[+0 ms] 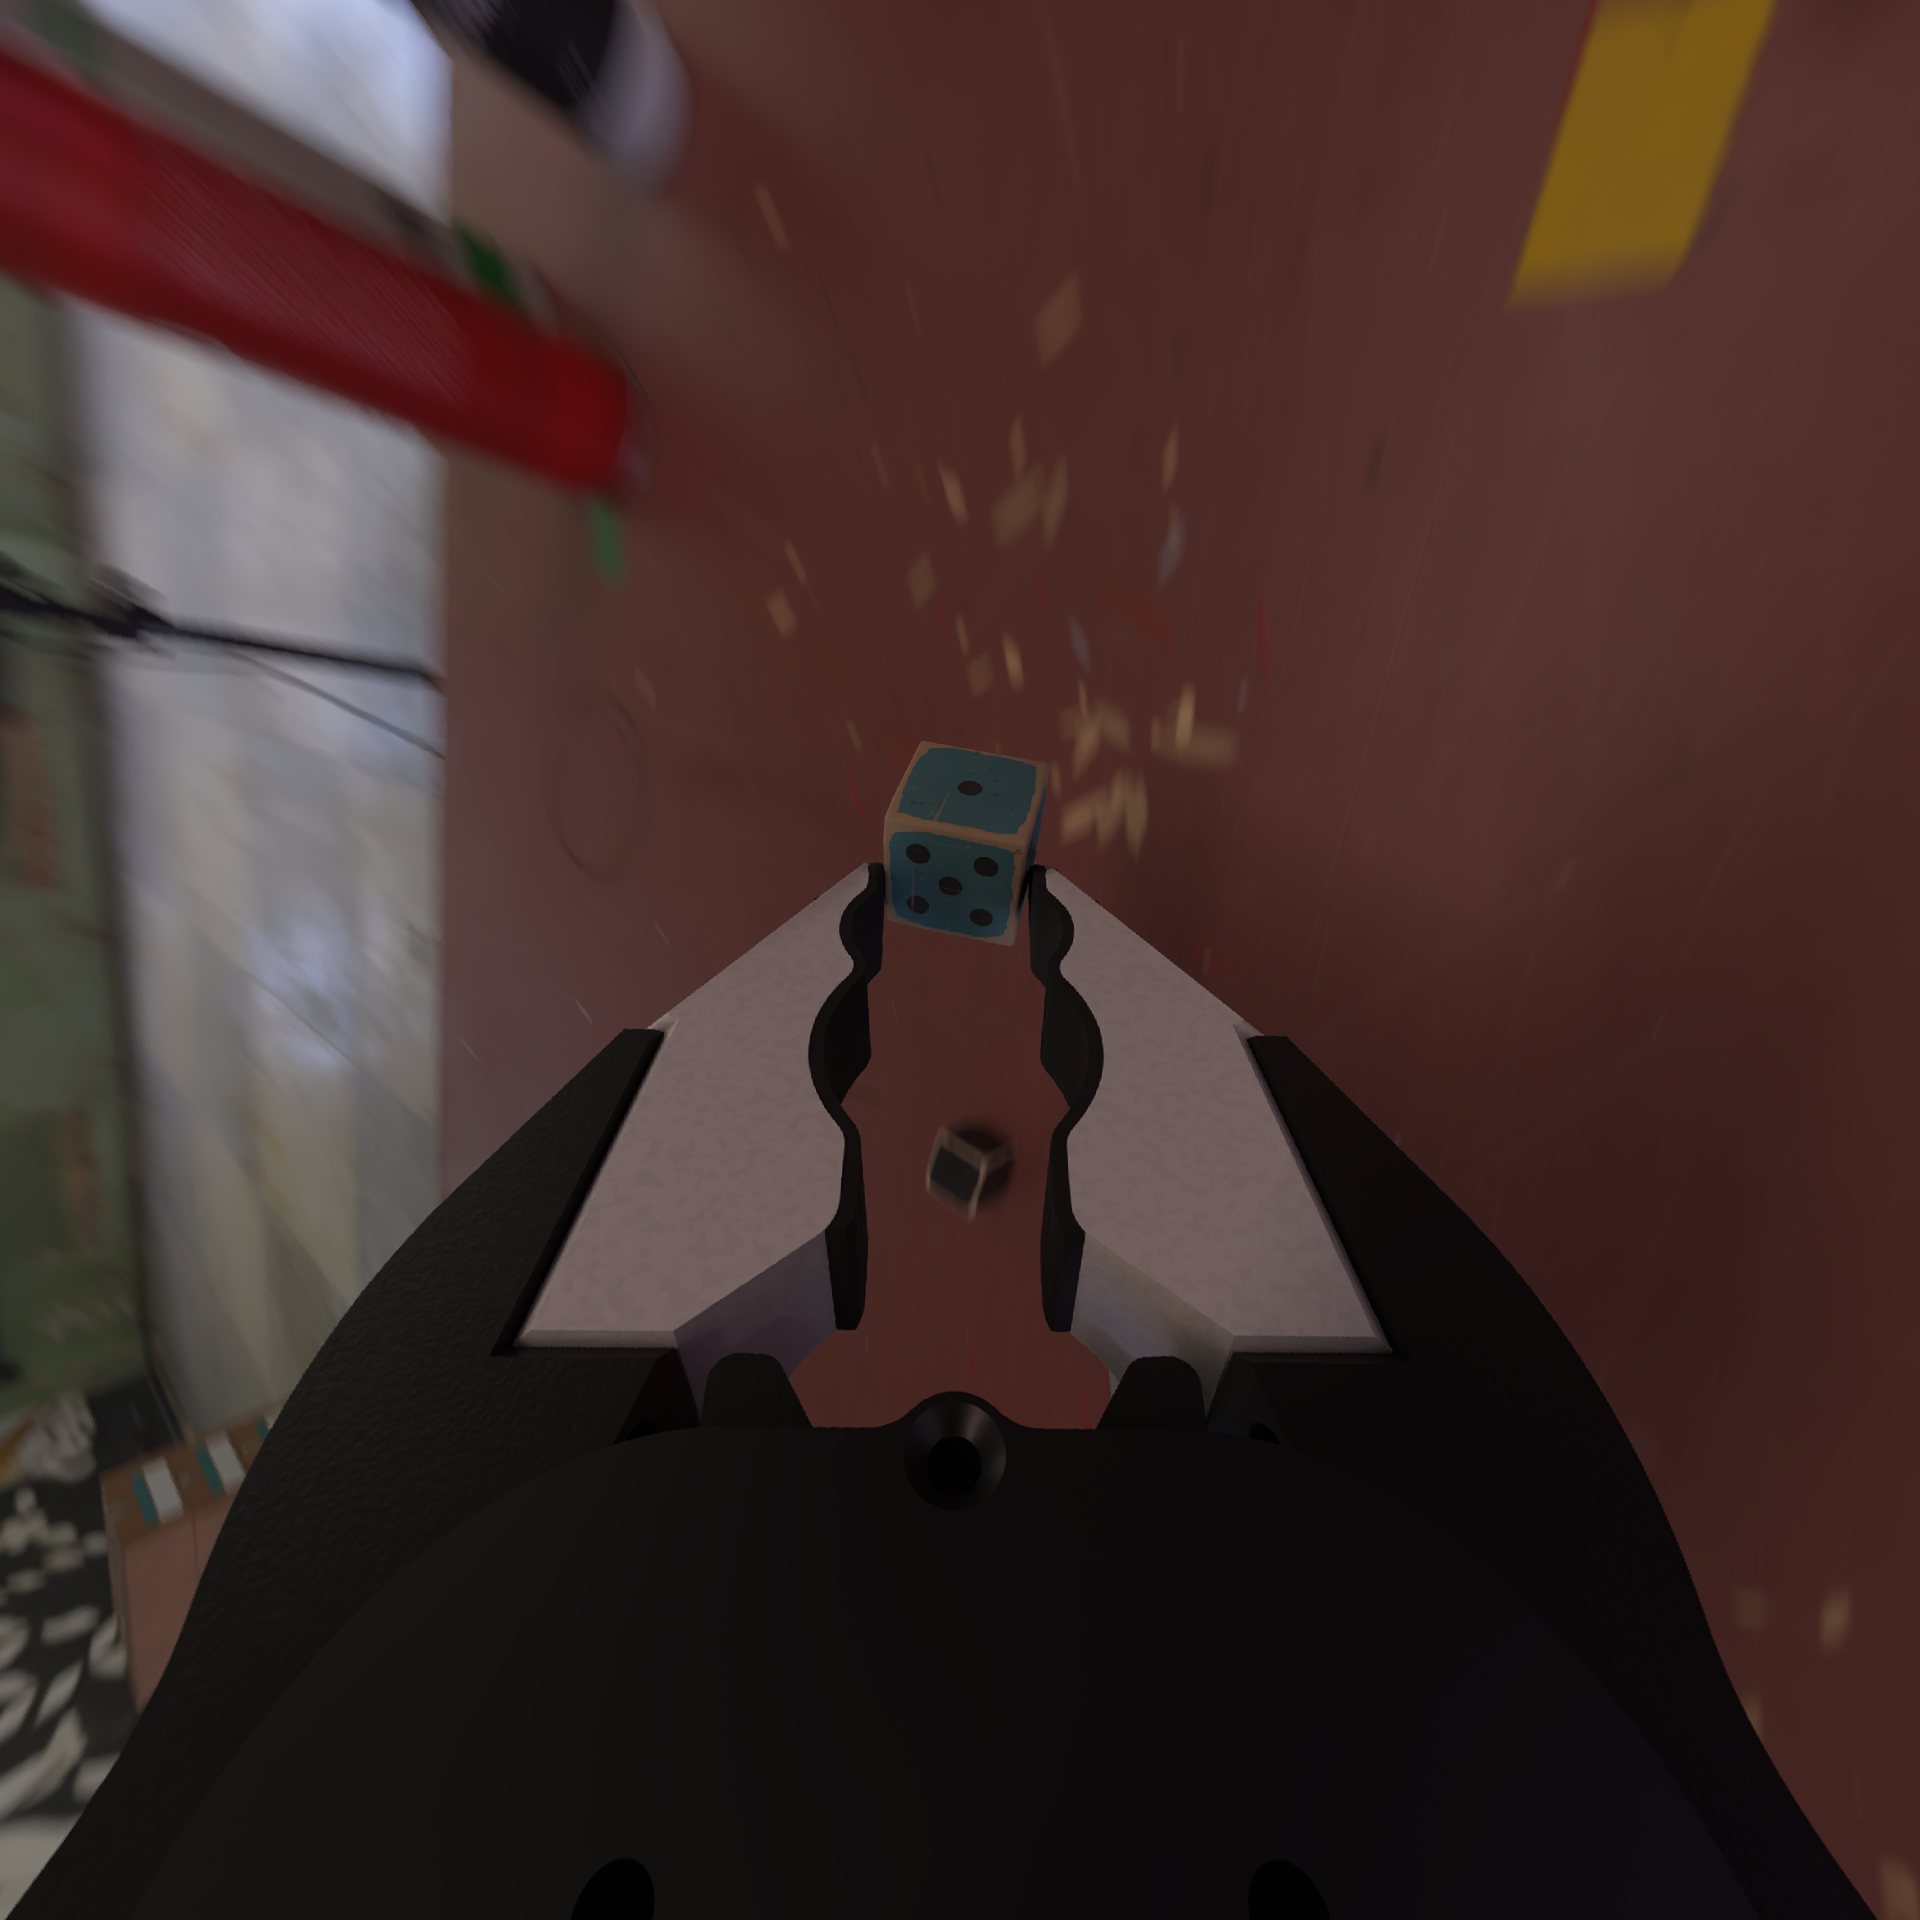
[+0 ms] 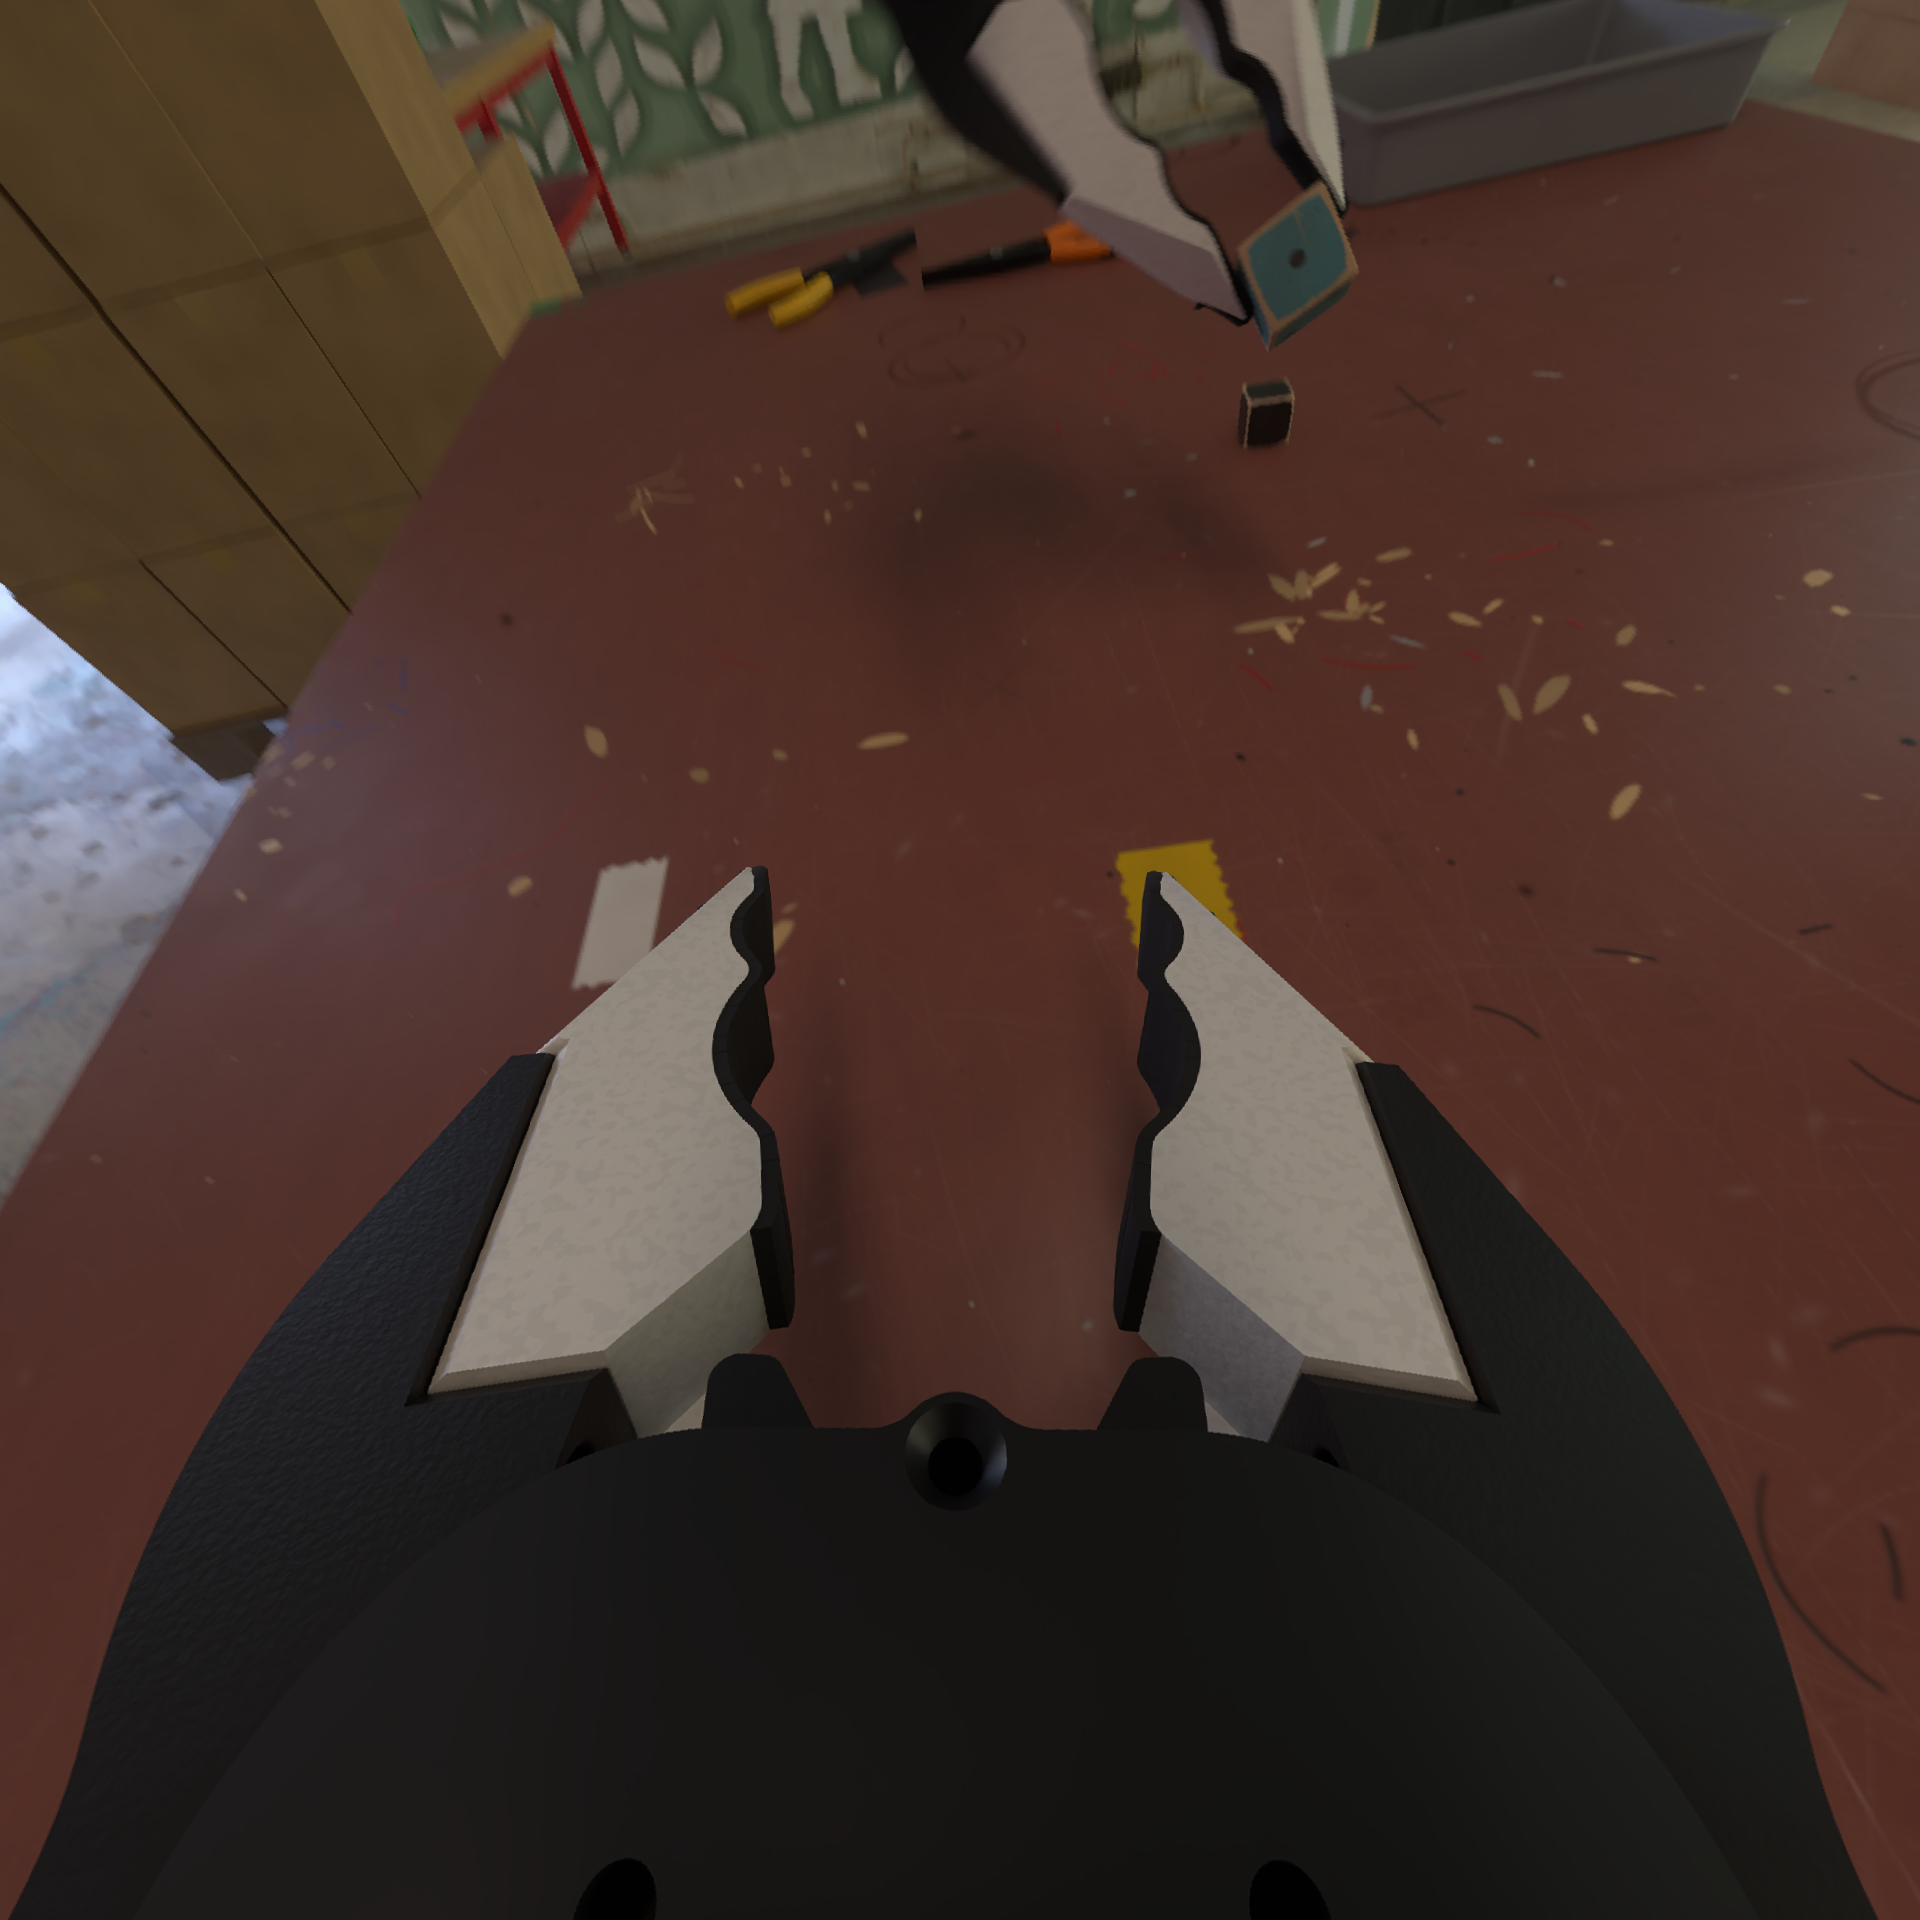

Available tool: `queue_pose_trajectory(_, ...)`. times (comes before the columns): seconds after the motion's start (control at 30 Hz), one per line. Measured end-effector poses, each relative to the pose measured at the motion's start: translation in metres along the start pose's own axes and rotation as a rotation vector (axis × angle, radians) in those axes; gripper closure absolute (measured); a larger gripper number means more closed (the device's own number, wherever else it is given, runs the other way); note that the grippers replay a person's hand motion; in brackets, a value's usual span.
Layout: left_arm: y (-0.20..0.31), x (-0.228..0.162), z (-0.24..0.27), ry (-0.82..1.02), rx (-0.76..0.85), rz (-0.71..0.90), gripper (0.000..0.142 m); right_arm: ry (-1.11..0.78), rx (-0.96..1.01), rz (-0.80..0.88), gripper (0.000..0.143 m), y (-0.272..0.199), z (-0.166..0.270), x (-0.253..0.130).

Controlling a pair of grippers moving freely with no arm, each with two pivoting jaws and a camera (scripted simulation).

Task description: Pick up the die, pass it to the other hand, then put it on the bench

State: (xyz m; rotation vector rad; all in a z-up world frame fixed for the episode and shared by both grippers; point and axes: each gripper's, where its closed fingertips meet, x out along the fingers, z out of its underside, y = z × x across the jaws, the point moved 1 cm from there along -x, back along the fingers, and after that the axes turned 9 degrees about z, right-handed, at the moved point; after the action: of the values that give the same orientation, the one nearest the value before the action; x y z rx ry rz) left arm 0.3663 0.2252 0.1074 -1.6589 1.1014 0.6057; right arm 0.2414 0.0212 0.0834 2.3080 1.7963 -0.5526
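A teal die (image 1: pixel 961 844) with black pips and tan edges is pinched between the fingertips of my left gripper (image 1: pixel 956 883), held above the reddish-brown bench (image 1: pixel 1455 935). In the right wrist view the left gripper (image 2: pixel 1283 255) hangs at the top with the die (image 2: pixel 1297 262) in its tips, clear of the bench (image 2: pixel 935 644). My right gripper (image 2: pixel 954 883) is open and empty, low over the bench, well short of the die. A small dark cube (image 2: pixel 1265 411) lies on the bench under the die; it also shows blurred between my left fingers (image 1: pixel 966 1169).
A grey tray (image 2: pixel 1538 94) stands at the far right. Yellow-handled pliers (image 2: pixel 800 291) and an orange-handled tool (image 2: pixel 1018 252) lie at the far edge. A wooden cabinet (image 2: pixel 208 343) rises on the left. Yellow tape (image 2: pixel 1174 883), white tape (image 2: pixel 623 920) and wood chips lie on the bench.
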Motion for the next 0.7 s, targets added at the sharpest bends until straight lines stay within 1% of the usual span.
queue_pose_trajectory(0.07,0.012,-0.022,-0.039,0.208,0.029,-0.140,0.115,0.048,0.040,-0.025,0.071,-0.002,-0.009,-0.003)
queue_pose_trajectory(0.1,0.022,-0.031,-0.056,0.287,0.050,-0.198,0.115,0.078,0.063,-0.045,0.071,-0.004,-0.015,-0.005)
queue_pose_trajectory(0.17,0.047,-0.042,-0.086,0.400,0.089,-0.264,0.115,0.136,0.114,-0.096,0.072,-0.007,-0.025,-0.010)
queue_pose_trajectory(0.27,0.082,-0.044,-0.123,0.471,0.157,-0.324,0.115,0.205,0.188,-0.174,0.073,-0.012,-0.035,-0.017)
queue_pose_trajectory(0.33,0.102,-0.044,-0.144,0.522,0.194,-0.337,0.115,0.237,0.232,-0.202,0.073,-0.013,-0.039,-0.019)
queue_pose_trajectory(0.37,0.110,-0.043,-0.154,0.557,0.196,-0.330,0.115,0.248,0.255,-0.205,0.071,-0.012,-0.041,-0.019)
queue_pose_trajectory(0.43,0.119,-0.041,-0.169,0.608,0.191,-0.338,0.115,0.259,0.293,-0.235,0.064,-0.016,-0.042,-0.018)
queue_pose_trajectory(0.57,0.131,-0.034,-0.185,0.652,0.203,-0.336,0.115,0.233,0.334,-0.332,0.063,-0.030,-0.041,-0.012)
queue_pose_trajectory(0.63,0.136,-0.030,-0.189,0.664,0.217,-0.315,0.115,0.223,0.340,-0.370,0.074,-0.036,-0.040,-0.009)
queue_pose_trajectory(0.67,0.137,-0.029,-0.190,0.662,0.224,-0.318,0.115,0.217,0.341,-0.398,0.085,-0.040,-0.040,-0.009)
queue_pose_trajectory(0.7,0.138,-0.028,-0.190,0.655,0.229,-0.323,0.115,0.214,0.341,-0.423,0.100,-0.042,-0.040,-0.010)
